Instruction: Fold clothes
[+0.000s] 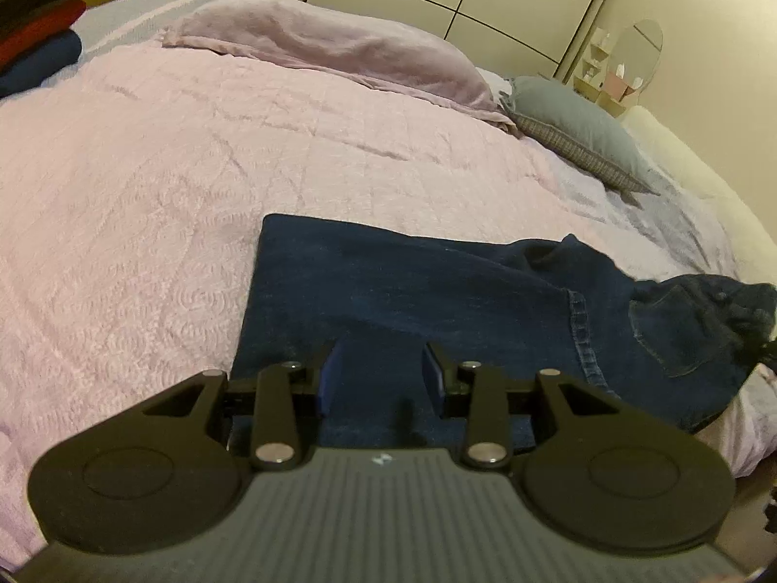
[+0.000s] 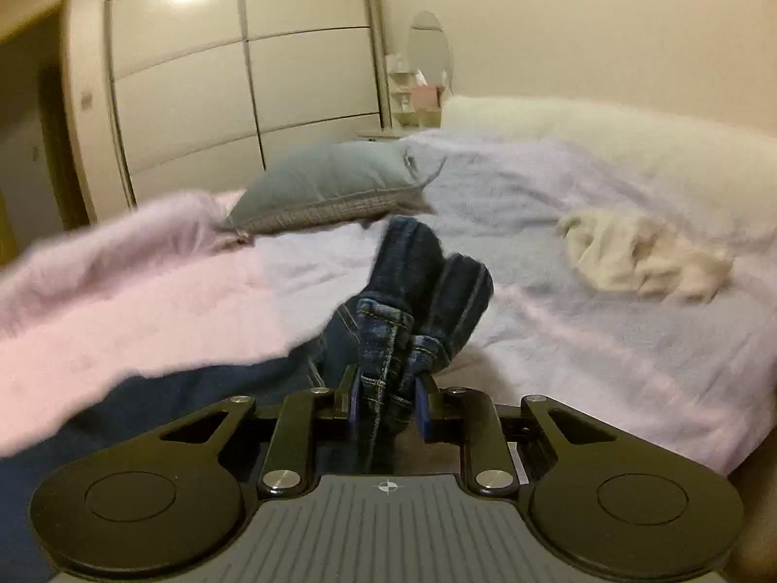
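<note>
Dark blue jeans [image 1: 437, 291] on a pink quilted bedspread [image 1: 145, 194]; no legible writing, only a small emblem on each gripper body.

The left gripper [image 1: 381, 371] hovers over the flat denim, jaws spread wide and empty. The right gripper [image 2: 388, 401] is clamped on a bunched, stitched edge of the jeans, raised off the bed. A grey-blue pillow [image 2: 330, 180], cream wardrobe doors [image 2: 243, 77], an oval mirror [image 2: 430, 43] and a crumpled cream garment [image 2: 641, 252] lie beyond.

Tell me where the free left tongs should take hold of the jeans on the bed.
Probably the near edge of the flat folded leg panel of the jeans, coming in low from the bed's near side. The left tongs hang open right over it, while the right tongs already pinch the bunched end.
</note>
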